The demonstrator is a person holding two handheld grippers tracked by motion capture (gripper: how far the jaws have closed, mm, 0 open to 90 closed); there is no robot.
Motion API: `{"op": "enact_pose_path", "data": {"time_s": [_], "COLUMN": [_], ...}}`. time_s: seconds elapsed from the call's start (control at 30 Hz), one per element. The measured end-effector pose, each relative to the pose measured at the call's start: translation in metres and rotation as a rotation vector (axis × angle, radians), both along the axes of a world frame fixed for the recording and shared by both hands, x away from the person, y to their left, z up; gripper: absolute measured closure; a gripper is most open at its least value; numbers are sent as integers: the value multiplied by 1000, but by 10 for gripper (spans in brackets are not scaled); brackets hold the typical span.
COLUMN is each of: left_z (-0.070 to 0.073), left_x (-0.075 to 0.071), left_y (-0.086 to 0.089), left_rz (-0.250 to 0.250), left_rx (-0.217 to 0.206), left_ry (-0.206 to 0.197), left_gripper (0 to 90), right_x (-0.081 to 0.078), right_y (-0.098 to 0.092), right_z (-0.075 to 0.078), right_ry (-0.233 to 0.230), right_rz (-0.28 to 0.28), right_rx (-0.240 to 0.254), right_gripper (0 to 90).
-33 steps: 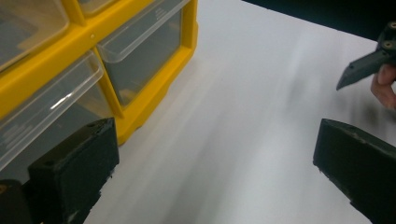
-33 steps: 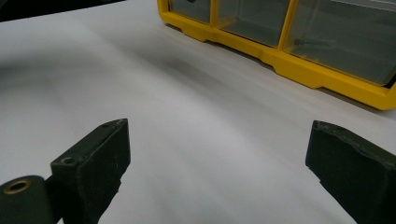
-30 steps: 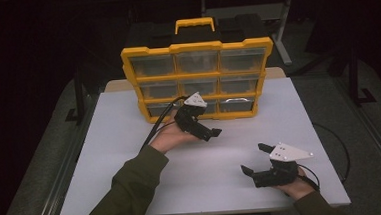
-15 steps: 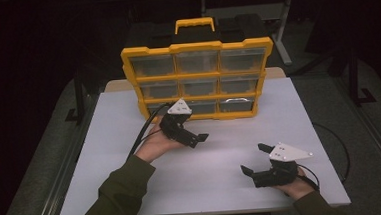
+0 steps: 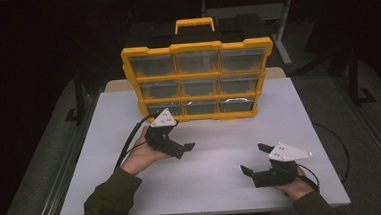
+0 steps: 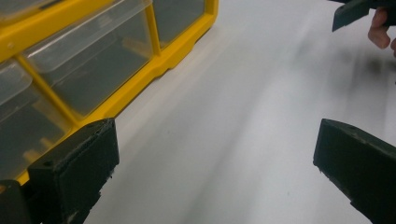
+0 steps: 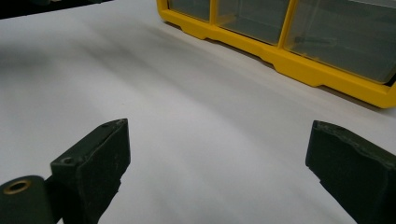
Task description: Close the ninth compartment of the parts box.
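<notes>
White table: left tool drew back from organizer.

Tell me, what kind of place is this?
Probably a lab or workshop set up for recording handwork: a white table in a dark room, a yellow drawer organizer on it, and a person holding the left gripper and right gripper.

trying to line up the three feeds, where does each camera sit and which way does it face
High view: above the person's side, looking forward and down on the table; forearms, left gripper, right gripper, drawer box.
Left gripper view: rides that gripper, between open jaws, along the box's bottom drawers; the other hand far off.
Right gripper view: between open jaws toward the box.
All share the box.
</notes>
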State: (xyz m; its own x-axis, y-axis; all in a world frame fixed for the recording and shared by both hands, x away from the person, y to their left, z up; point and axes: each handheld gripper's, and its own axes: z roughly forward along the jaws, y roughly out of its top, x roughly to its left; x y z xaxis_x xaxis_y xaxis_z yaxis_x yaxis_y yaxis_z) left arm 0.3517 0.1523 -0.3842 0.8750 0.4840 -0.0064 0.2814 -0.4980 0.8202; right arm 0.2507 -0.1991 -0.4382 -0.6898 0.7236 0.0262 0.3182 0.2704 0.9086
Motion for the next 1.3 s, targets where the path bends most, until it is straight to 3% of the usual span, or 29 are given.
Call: {"op": "enact_pose_path", "data": {"time_s": [0.53,0.83,1.2,1.3], "left_z": [-18,-31,-49,-53], "left_x": [-30,-46,-67,-70], "left_y": [43,61,92,97], "left_rz": [37,63,112,119], "left_rx": [-36,-21,-14,-21], "left_ry": [-26,-40,-32,-11], "left_gripper": [0,0,0,0], "right_x": [0,-1,0,0], "right_y": [2,2,1,1], "right_z": [0,0,-1,-1], "right_ry": [17,18,19,18], "right_rz": [2,2,-1,1], "right_rx": [-5,-5,-10,-15], "right_gripper": [56,56,56,56]}}
